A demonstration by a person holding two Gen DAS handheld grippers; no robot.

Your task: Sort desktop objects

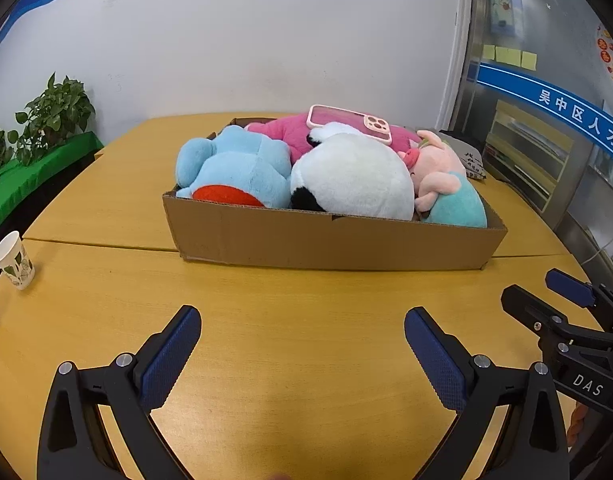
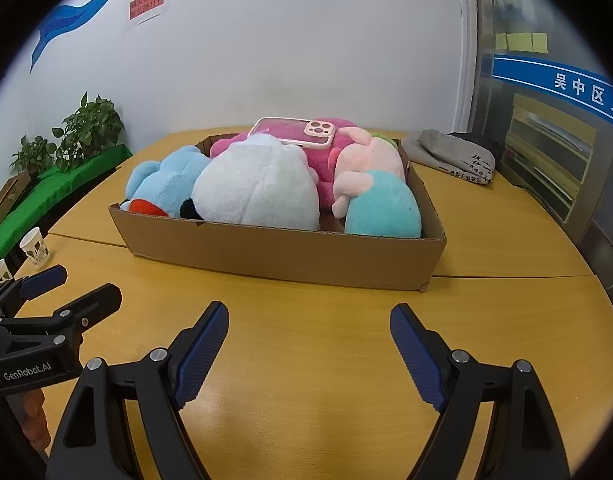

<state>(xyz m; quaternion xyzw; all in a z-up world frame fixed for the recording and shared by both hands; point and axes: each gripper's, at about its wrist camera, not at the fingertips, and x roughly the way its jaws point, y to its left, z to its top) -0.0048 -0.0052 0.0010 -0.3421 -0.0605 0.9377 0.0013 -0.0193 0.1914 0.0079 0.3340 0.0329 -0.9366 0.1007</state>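
Note:
A shallow cardboard box (image 1: pixel 330 242) (image 2: pixel 282 256) stands on the wooden table, full of plush toys: a blue one (image 1: pixel 234 172) (image 2: pixel 166 184), a white panda (image 1: pixel 350 176) (image 2: pixel 258 188), a magenta one (image 1: pixel 282 132) (image 2: pixel 338 148) and a pink-and-teal pig (image 1: pixel 446 184) (image 2: pixel 378 196). A phone in a pink case (image 1: pixel 348 122) (image 2: pixel 294 132) lies on top of the magenta toy. My left gripper (image 1: pixel 302 328) is open and empty over bare table in front of the box. My right gripper (image 2: pixel 308 322) is open and empty beside it, also in front of the box.
Paper cups (image 1: pixel 14 260) (image 2: pixel 35 246) stand at the table's left edge. A folded grey garment (image 2: pixel 454 156) lies at the back right. Potted plants (image 1: pixel 54 116) on a green ledge are at the left. A glass cabinet is at the right.

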